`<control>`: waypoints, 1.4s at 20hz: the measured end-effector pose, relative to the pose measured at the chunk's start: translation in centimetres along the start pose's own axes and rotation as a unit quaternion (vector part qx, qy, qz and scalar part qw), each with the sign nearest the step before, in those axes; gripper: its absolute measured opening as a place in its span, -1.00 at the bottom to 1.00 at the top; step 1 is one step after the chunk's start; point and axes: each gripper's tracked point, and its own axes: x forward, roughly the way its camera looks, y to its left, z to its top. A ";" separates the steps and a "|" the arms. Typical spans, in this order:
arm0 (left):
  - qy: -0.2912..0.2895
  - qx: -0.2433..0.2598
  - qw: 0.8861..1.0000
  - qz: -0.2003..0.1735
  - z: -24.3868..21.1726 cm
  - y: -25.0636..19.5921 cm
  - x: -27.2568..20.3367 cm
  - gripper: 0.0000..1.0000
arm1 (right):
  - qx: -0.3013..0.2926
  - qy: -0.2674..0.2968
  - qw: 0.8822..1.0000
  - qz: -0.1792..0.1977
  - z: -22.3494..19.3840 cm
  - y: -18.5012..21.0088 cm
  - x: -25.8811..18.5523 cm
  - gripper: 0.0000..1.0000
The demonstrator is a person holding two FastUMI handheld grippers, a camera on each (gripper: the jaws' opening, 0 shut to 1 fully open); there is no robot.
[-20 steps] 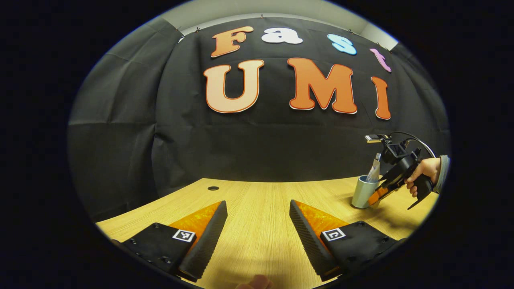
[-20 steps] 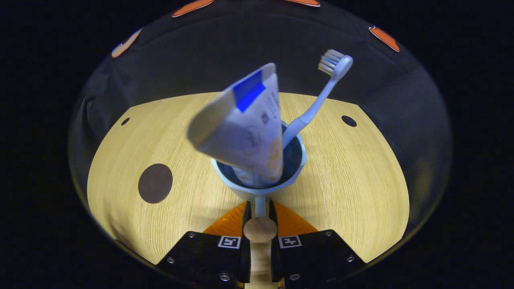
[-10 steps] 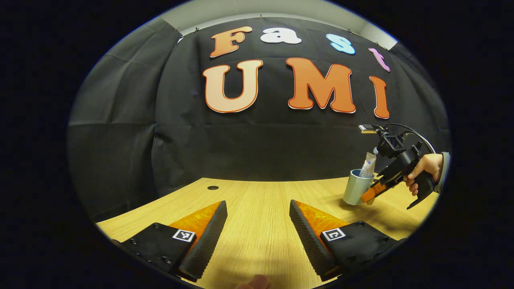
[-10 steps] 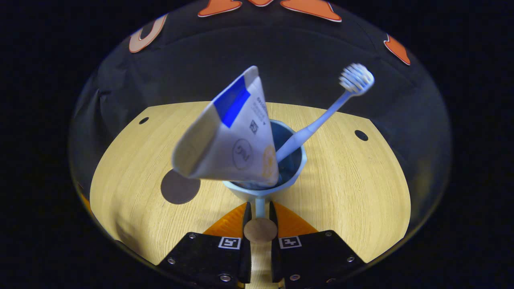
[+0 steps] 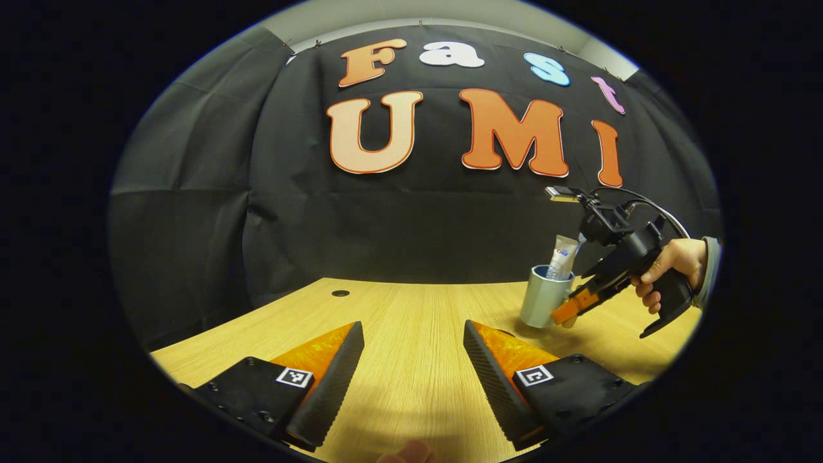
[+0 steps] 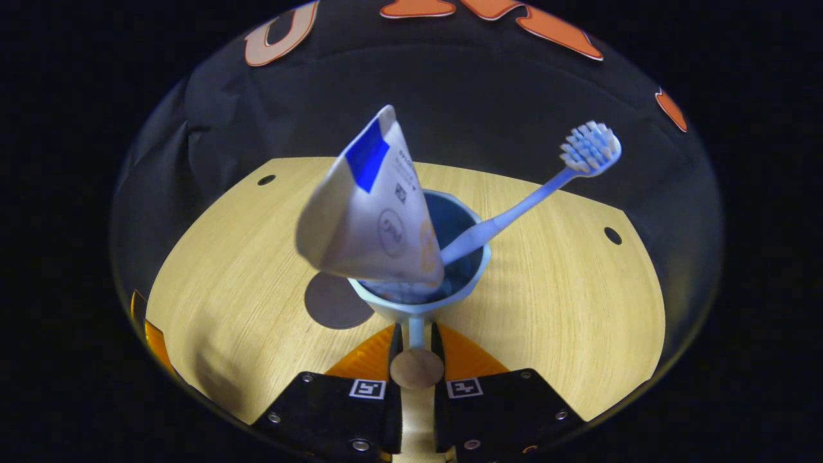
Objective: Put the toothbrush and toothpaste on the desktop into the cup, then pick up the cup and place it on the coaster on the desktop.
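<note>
Gripping one cup by its handle, the right hand-held gripper is carrying one toothpaste and one toothbrush beside one coaster on the counter; the left hand-held gripper is gaping wide.

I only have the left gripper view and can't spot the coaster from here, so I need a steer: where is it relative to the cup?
Observer: In the right gripper view the coaster, a dark round disc, lies flat on the desk just left of the cup; the cup hides its right edge.
Operator: Is the toothbrush in there too? I can make out the toothpaste.
Observer: Yes. The toothbrush stands in the cup beside the toothpaste, leaning right with its bristles up.
Operator: How is the cup held?
Observer: The right gripper has both fingers closed on the thin handle.
</note>
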 end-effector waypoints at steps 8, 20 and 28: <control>0.014 -0.007 1.000 -0.007 -1.6 0.6 0.3 0.98 | -0.034 0.009 0.999 0.021 -0.1 0.0 0.1 -0.60; 0.033 -0.024 0.999 0.010 -3.0 2.9 0.7 0.98 | -0.052 0.040 0.997 0.030 -0.1 -0.3 -0.4 -0.61; 0.043 -0.024 0.999 0.016 -3.7 3.2 0.9 0.98 | -0.050 0.048 0.997 0.034 -0.4 -0.2 -0.4 -0.58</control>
